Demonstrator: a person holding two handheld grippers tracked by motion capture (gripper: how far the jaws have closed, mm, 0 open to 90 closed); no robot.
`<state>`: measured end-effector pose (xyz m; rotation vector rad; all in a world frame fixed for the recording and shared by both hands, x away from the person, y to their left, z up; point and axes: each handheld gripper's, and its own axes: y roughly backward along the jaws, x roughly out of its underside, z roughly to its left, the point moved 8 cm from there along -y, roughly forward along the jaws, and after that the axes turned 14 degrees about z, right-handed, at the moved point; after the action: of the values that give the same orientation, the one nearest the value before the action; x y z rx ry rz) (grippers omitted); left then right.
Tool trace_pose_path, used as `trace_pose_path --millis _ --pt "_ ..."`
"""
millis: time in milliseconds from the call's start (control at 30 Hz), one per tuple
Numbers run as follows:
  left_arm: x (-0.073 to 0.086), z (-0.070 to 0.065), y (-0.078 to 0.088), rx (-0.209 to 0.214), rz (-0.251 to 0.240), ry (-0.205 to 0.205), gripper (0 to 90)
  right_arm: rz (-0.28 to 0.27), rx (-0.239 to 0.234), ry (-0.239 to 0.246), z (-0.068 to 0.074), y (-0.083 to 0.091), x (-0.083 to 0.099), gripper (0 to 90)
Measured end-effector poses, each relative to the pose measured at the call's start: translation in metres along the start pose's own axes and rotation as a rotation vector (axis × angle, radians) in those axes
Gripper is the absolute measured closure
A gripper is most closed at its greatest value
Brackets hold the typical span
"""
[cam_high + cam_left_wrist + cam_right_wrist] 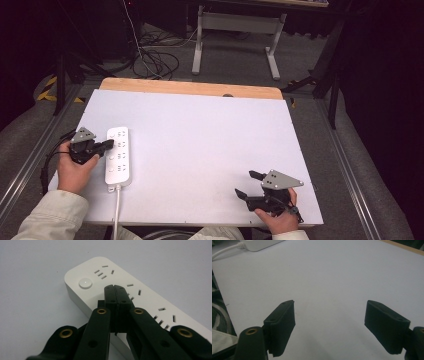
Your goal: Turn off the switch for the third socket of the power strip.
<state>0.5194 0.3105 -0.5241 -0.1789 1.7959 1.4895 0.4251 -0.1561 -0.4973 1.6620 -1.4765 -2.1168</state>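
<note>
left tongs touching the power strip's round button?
Apart. The left gripper view shows the shut left tongs with their tips over the power strip, beside the round button, with bare white surface plainly visible between tips and button.

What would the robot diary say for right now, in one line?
left hand-held gripper: shut, tips over white plastic power strip near its round button | right hand-held gripper: open, above bare white table

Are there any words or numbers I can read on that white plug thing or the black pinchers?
None. The white power strip shows socket slots and a plain round button, no lettering. The left gripper and right gripper carry no readable marks.
</note>
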Motion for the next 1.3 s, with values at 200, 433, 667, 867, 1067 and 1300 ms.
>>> trace_pose_path --millis 200,433,667,867,1067,1300 --pt "0.0006 0.0025 0.0004 -0.020 0.001 0.001 90.0 -0.003 -0.003 0.001 0.0003 0.0002 0.0000 24.6" --pt "0.0003 0.0029 0.0006 -0.029 0.006 -0.001 90.0 0.000 -0.003 0.001 0.0004 -0.0002 -0.0001 24.5" --pt "0.0001 0.0019 0.0002 -0.018 0.010 0.008 90.0 -0.001 -0.002 0.000 0.0005 0.0002 0.0000 24.6" --pt "-0.0006 0.0000 0.0002 -0.048 0.029 -0.027 90.0 0.001 -0.003 0.001 0.0004 -0.0001 0.0002 24.5" --pt "-0.0015 -0.0041 -0.0019 -0.085 0.049 -0.063 90.0 0.001 -0.004 -0.001 0.0003 0.0000 0.0002 24.5" --pt "-0.0024 -0.0029 -0.0014 -0.087 0.044 -0.047 90.0 -0.002 -0.005 -0.003 0.0000 0.0007 0.0009 24.6"
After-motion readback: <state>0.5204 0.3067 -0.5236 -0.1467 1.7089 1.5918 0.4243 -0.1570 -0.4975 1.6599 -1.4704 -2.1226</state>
